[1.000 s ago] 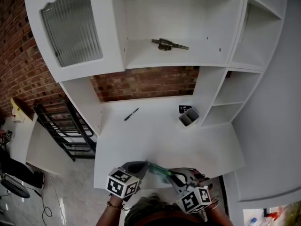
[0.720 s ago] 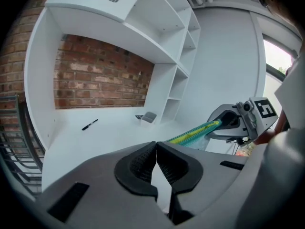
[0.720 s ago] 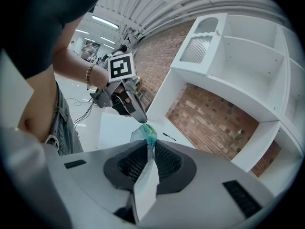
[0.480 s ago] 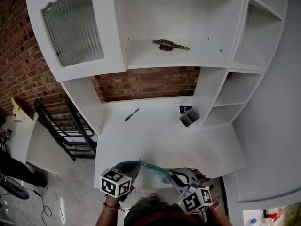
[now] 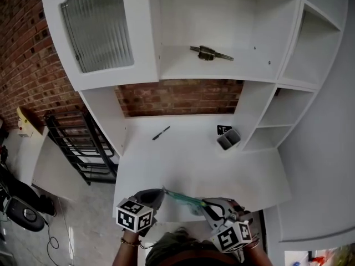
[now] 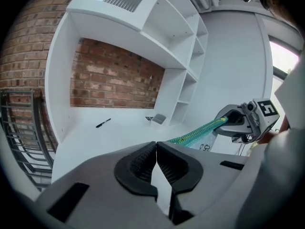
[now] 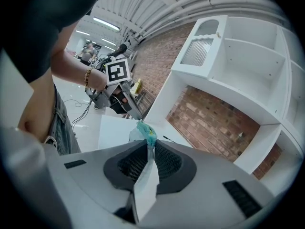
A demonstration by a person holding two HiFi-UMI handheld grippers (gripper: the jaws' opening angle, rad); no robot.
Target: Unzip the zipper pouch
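At the frame's lower left, the left grey two-jaw gripper (image 5: 161,192) has its jaws pressed together at one end of a clear plastic zipper pouch with a teal zip band (image 5: 186,199), seemingly pinching the slider pull, which is too small to see. The pouch hangs taut over the near edge of the white desk (image 5: 183,154), running right to the right grey two-jaw gripper (image 5: 206,205), clamped on the opposite corner, likely as an anchor for unzipping.
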